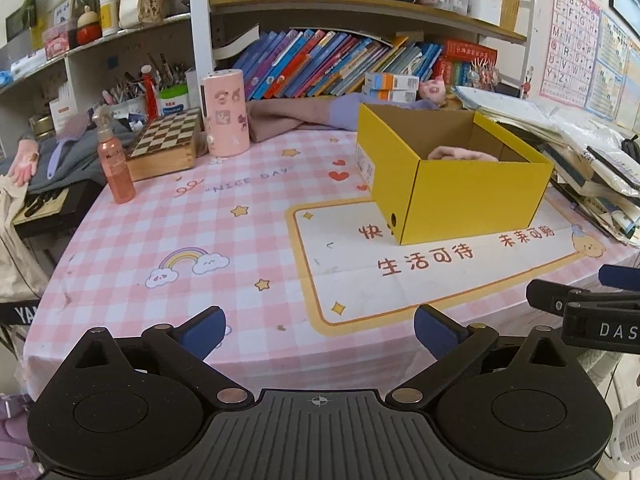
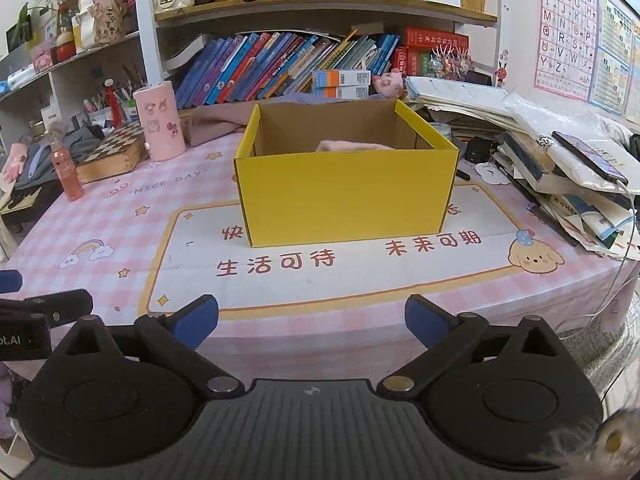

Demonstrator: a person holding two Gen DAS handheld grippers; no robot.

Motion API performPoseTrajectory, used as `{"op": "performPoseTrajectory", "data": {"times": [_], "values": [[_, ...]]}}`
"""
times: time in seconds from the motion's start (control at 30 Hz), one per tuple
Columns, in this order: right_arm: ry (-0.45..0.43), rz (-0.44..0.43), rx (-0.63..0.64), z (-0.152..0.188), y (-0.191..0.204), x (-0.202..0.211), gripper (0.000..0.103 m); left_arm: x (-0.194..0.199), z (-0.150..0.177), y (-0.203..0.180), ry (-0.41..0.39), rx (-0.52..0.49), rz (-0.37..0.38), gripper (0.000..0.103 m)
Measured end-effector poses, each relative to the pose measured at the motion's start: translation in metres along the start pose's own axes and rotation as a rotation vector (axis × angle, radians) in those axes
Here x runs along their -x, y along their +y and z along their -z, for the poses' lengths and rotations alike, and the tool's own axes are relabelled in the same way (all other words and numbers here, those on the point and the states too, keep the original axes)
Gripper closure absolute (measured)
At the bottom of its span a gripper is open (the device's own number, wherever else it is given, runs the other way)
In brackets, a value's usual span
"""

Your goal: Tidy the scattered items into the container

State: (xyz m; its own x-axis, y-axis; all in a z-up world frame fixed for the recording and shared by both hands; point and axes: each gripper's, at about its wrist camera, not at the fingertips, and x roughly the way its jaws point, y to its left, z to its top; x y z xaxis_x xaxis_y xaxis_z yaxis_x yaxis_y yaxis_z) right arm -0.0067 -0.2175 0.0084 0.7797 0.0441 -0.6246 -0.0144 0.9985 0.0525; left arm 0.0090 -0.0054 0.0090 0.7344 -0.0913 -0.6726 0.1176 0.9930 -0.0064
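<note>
A yellow cardboard box (image 1: 472, 196) (image 2: 344, 196) stands open on the pink checked tablecloth. A pink soft item (image 1: 460, 154) (image 2: 352, 147) lies inside it, only its top showing over the rim. My left gripper (image 1: 320, 330) hangs open over the table's near edge, left of the box, with nothing between its blue pads. My right gripper (image 2: 312, 318) is open too, straight in front of the box and well short of it, with nothing between its blue pads. Each gripper shows at the side edge of the other's view.
A pink spray bottle (image 1: 116, 160), a chessboard box (image 1: 166, 144) and a pink canister (image 1: 224, 112) stand at the back left. A mauve cloth (image 1: 288, 120) lies behind the box. Stacked books and papers (image 2: 560, 168) crowd the right side. Bookshelves rise behind.
</note>
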Motion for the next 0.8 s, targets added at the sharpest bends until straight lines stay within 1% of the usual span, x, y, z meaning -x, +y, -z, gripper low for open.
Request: {"op": "performPoseTrajectory", "data": {"times": [0.07, 0.8], "values": [[0.001, 0.000, 0.003, 0.0000, 0.0014, 0.0000, 0.000, -0.0006, 0.0004, 0.0009, 0.007, 0.001, -0.003, 0.001], [0.001, -0.004, 0.021, -0.0073, 0.0060, -0.0036, 0.000, -0.0032, -0.0021, 0.0047, 0.007, 0.012, -0.006, 0.001]]}}
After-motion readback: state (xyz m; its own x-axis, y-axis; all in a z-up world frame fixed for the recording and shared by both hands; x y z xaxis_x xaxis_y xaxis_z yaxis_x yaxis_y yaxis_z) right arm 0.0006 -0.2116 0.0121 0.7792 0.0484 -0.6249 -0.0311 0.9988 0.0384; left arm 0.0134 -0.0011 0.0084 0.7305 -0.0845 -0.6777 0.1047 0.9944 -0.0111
